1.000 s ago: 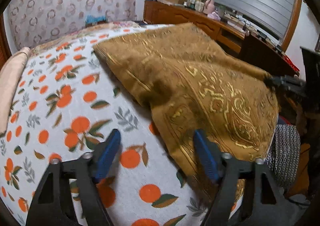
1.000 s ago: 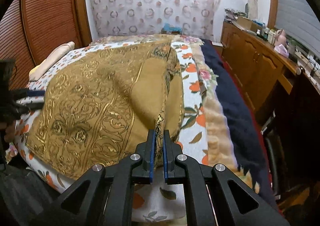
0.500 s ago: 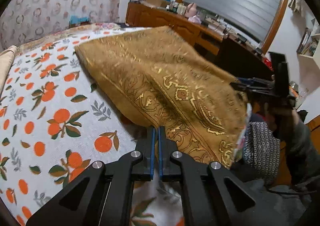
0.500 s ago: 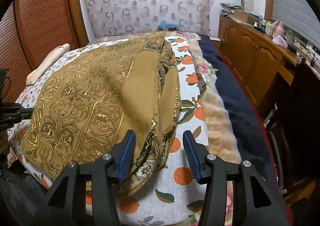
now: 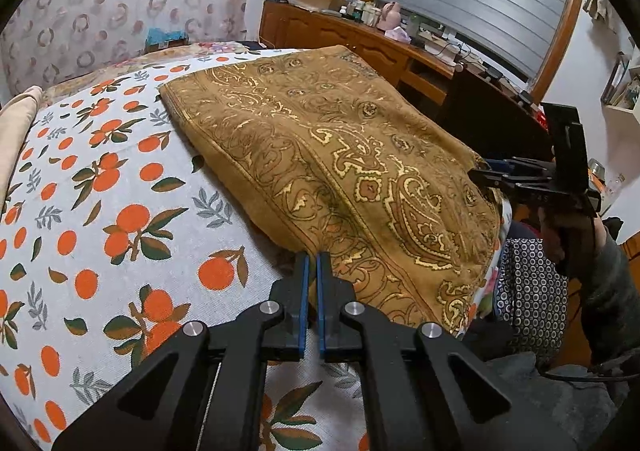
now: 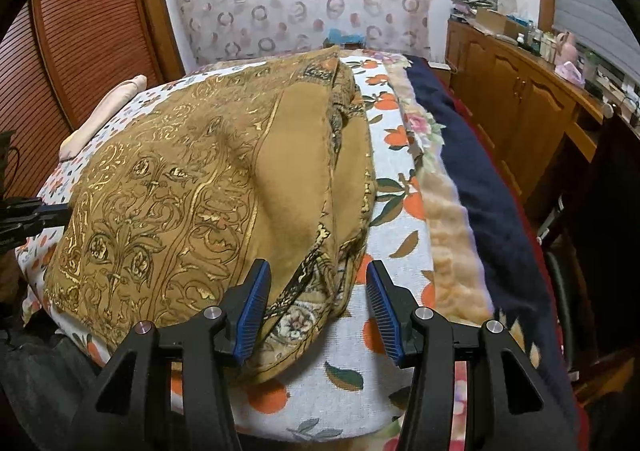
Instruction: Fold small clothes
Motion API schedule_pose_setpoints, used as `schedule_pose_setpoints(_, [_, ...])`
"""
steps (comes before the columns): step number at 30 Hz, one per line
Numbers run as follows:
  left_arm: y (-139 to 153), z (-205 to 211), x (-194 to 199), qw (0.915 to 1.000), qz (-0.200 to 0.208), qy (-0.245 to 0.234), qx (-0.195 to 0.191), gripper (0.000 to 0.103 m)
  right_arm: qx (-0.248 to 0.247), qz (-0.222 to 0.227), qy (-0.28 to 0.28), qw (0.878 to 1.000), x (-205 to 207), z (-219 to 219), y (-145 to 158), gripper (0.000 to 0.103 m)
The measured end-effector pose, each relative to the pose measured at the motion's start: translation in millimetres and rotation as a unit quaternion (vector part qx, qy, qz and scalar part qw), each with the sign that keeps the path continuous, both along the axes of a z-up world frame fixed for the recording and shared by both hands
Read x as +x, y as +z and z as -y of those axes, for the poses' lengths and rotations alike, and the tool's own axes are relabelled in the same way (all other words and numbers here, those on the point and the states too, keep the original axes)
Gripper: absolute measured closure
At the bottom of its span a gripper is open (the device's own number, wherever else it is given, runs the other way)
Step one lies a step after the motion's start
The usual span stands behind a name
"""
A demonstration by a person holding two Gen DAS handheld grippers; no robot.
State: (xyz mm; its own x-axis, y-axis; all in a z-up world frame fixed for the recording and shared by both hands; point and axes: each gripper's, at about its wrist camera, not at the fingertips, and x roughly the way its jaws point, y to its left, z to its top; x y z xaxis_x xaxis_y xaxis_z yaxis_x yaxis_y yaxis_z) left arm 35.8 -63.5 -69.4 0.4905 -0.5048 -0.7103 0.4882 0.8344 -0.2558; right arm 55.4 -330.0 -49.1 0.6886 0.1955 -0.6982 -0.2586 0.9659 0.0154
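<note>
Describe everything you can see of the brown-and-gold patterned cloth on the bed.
The brown cloth is a soft woven-looking fabric, mustard brown with gold paisley and scroll ornament plus a plain brown band. It lies folded in layers on the orange-print bedsheet, rumpled, its near end drooping over the bed's edge. The left tongs are shut at its near edge; whether they pinch it is unclear. The right tongs are open, straddling its layered corner.

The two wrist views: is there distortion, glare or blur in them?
Left wrist view: strong fisheye bending, dark corners, the brown cloth sharp, no glare. Right wrist view: same curved edges; the cloth's gold print shines slightly; the wooden cabinet looks softer at the rim.
</note>
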Motion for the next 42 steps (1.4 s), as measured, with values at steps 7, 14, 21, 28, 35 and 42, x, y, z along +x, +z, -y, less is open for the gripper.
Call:
schedule_pose_setpoints(7, [-7,0,7,0.9997,-0.018,0.015,0.006,0.091,-0.007,-0.003,0.016,1.0,1,-6,-1,0.051])
schedule_pose_setpoints(14, [-13,-2,8,0.9995,-0.024,0.018,0.008,0.065,0.005,-0.008,0.036,0.999,-2,-6,-3,0.076])
schedule_pose_setpoints(21, [-13,-4,7,0.9995,-0.027,0.015,-0.002,0.062,0.023,0.002,0.039,0.999,-5,-6,-2,0.092])
schedule_pose_setpoints(28, [-9,2,3,0.9993,-0.022,-0.021,-0.023,0.099,0.071,0.048,0.051,0.995,-16,-1,17,0.094])
schedule_pose_setpoints(35, [43,-11,8,0.9973,0.042,-0.007,-0.06,0.099,0.079,0.097,0.06,0.99,-12,-2,47,0.094])
schedule_pose_setpoints(42, [71,-21,53,0.9941,0.069,0.022,-0.081,0.099,0.11,0.136,0.048,0.983,26,-4,76,0.095])
